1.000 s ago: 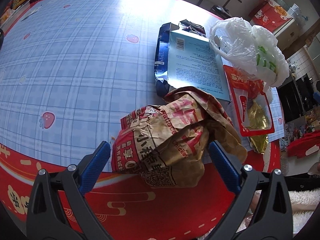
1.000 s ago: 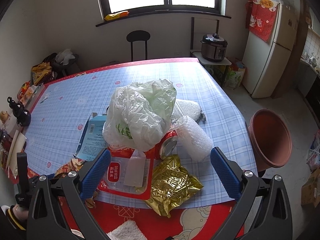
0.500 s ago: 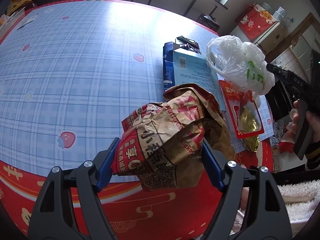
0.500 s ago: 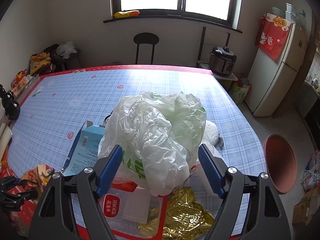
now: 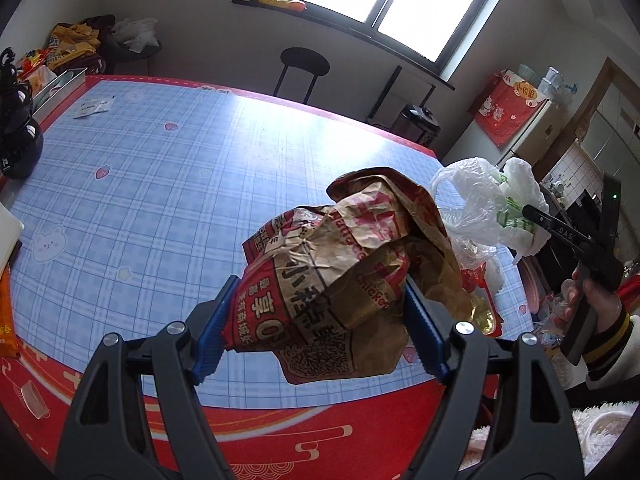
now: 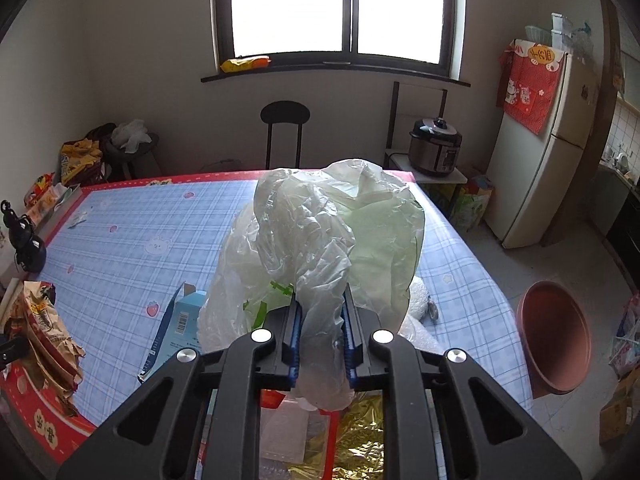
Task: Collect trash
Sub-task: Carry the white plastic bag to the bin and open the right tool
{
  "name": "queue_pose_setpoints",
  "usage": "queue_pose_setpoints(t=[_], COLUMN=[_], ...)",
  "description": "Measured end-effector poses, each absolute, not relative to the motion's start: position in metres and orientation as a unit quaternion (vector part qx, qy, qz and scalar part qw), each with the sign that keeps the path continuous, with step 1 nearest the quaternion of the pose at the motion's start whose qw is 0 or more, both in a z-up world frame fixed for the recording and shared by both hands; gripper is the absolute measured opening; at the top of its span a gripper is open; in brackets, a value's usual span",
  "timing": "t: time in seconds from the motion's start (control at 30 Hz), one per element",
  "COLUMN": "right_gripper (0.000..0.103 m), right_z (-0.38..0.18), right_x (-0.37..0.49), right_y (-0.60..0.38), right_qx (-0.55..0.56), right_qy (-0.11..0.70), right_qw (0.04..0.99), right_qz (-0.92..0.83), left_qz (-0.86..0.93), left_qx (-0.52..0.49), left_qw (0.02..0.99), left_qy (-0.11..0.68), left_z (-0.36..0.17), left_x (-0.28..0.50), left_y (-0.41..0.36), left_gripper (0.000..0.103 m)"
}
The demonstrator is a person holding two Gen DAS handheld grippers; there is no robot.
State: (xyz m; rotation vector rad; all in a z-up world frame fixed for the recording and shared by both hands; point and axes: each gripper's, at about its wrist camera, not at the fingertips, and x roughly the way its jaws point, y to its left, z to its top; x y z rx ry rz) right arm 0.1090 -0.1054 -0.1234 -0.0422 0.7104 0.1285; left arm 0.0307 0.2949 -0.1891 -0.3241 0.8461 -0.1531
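My left gripper [image 5: 320, 328] is shut on a crumpled brown and red paper food bag [image 5: 352, 272] and holds it above the table's near edge. The bag also shows in the right wrist view [image 6: 48, 332] at the far left. My right gripper [image 6: 320, 340] is shut on a white and green plastic bag [image 6: 328, 248], lifted over the other trash. In the left wrist view the plastic bag [image 5: 488, 208] hangs from the right gripper [image 5: 536, 220] at the right. A blue carton [image 6: 180, 320], a red pouch [image 6: 272, 396] and a gold foil wrapper [image 6: 356, 440] lie on the table below.
The table has a blue plaid cloth [image 5: 160, 200] with a red border [image 5: 280, 440]. A black kettle [image 5: 16, 140] stands at its left edge. A terracotta tub [image 6: 556, 344] sits on the floor at the right. A black stool [image 6: 285, 120], rice cooker [image 6: 436, 146] and fridge [image 6: 536, 168] stand beyond.
Both grippers closed on their bags: the left on the paper food bag, the right on the plastic bag. Both bags have been lifted off the table.
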Motion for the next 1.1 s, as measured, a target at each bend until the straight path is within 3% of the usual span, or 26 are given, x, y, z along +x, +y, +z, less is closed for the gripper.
queue_pose_setpoints(t=[0.27, 0.53, 0.8, 1.1], right_gripper=[0.018, 0.018, 0.018, 0.022], right_z=[-0.058, -0.042, -0.087, -0.151], right_x=[0.081, 0.074, 0.093, 0.134], right_y=[-0.187, -0.343, -0.501, -0.567], right_qx=[0.003, 0.032, 0.094, 0.129], right_qy=[0.257, 0.225, 0.264, 0.327], right_qw=[0.966, 0.973, 0.956, 0.933], right_qz=[0.022, -0.042, -0.091, -0.078], left_qz=[-0.098, -0.062, -0.028, -0.009], left_qx=[-0.136, -0.135, -0.146, -0.128], left_qw=[0.906, 0.919, 0.928, 0.926], left_qy=[0.388, 0.365, 0.342, 0.355], left_z=[-0.166, -0.136, -0.103, -0.089], left_x=[0.057, 0.06, 0.051, 0.033], left_y=[0.238, 0.145, 0.044, -0.034], left_gripper=[0.077, 0.078, 0.078, 0.079])
